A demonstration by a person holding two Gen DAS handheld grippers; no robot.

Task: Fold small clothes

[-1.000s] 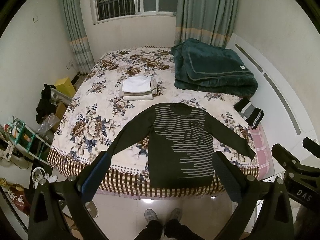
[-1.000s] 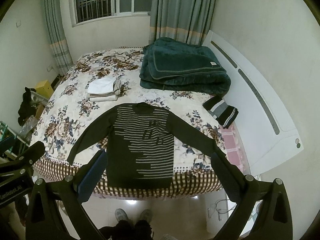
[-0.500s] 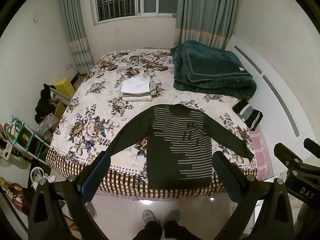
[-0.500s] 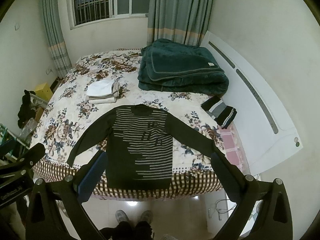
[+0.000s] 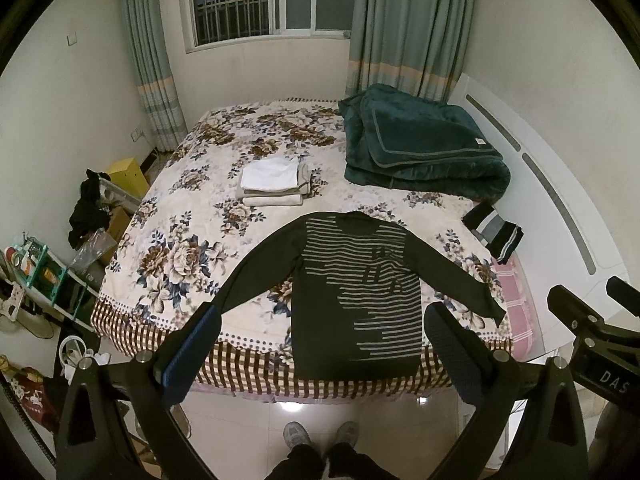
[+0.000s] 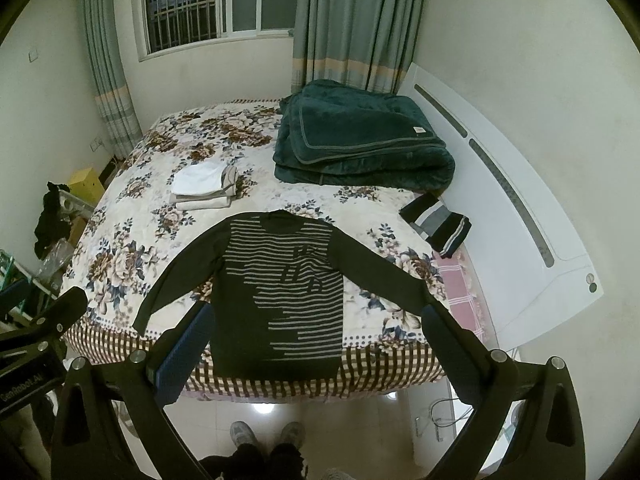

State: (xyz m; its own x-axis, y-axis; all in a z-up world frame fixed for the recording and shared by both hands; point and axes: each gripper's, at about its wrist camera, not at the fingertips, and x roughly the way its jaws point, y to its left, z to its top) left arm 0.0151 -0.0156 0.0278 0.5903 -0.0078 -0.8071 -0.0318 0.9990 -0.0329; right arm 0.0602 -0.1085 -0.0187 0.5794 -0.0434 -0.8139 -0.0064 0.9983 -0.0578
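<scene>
A dark long-sleeved sweater with grey stripes (image 5: 356, 292) (image 6: 280, 292) lies flat on the floral bedspread (image 5: 180, 240) (image 6: 132, 248), sleeves spread, its hem hanging over the near edge. My left gripper (image 5: 322, 336) is held high and back from the bed, open and empty. My right gripper (image 6: 316, 336) hangs likewise above the near edge, open with nothing between its fingers. A folded stack of white and beige clothes (image 5: 274, 182) (image 6: 204, 186) rests further back on the bed. A folded black and grey striped garment (image 5: 494, 232) (image 6: 438, 226) lies at the right edge.
A thick green blanket (image 5: 416, 148) (image 6: 360, 140) is folded at the far right of the bed, by the white headboard (image 5: 560, 216) (image 6: 512, 208). Shelves and clutter (image 5: 36, 272) line the left wall. The person's shoes (image 5: 320, 436) (image 6: 264, 432) stand on the tiled floor.
Both grippers have drawn back and up from the bed a little, so the sweater looks smaller. Nothing on the bed has moved.
</scene>
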